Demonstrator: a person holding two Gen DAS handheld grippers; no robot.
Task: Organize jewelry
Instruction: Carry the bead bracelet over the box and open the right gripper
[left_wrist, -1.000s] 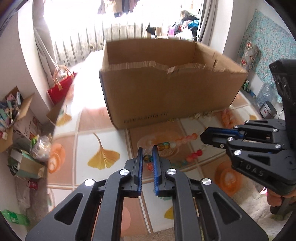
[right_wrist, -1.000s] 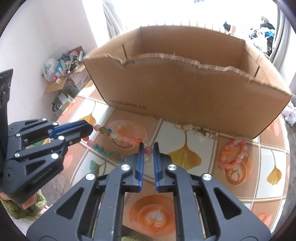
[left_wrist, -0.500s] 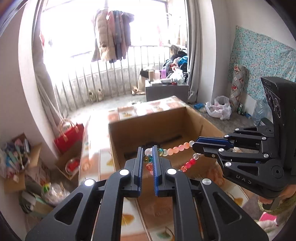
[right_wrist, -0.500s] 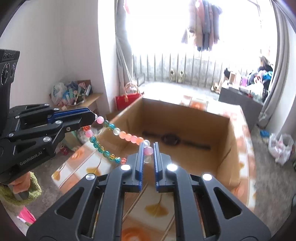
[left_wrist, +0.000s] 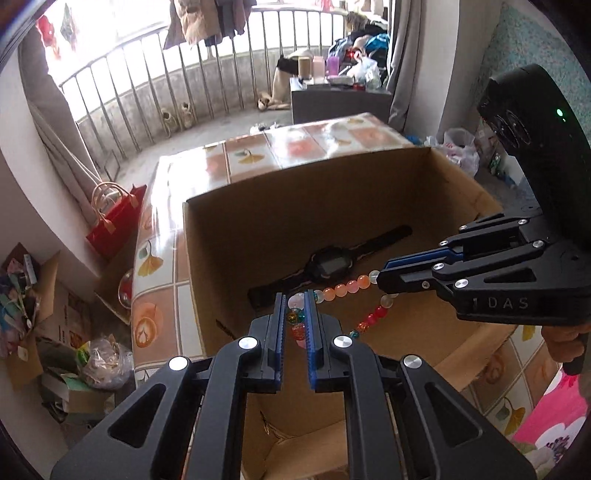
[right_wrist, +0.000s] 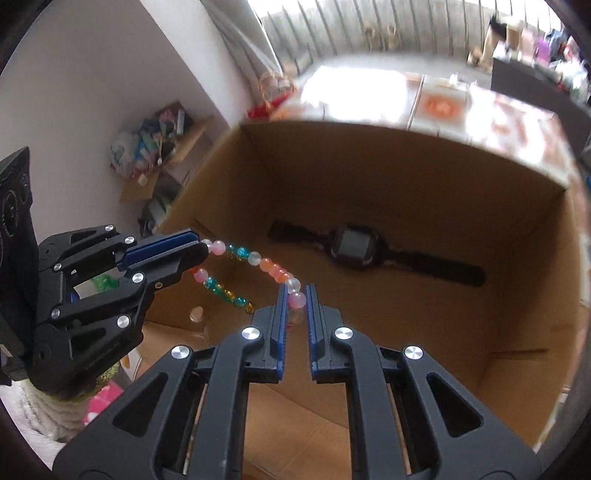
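A colourful bead bracelet hangs stretched between both grippers above the open cardboard box. My left gripper is shut on one end of the bracelet. My right gripper is shut on the other end; it shows at the right in the left wrist view. The bracelet sags in a loop over the box. A black wristwatch lies flat on the box floor, also seen in the right wrist view.
The box stands on a tiled table. A red bag and clutter boxes sit on the floor at left. A balcony railing is behind.
Both grippers have carried the bracelet forward and lower, from in front of the box to above its open inside. The watch inside looks much closer.
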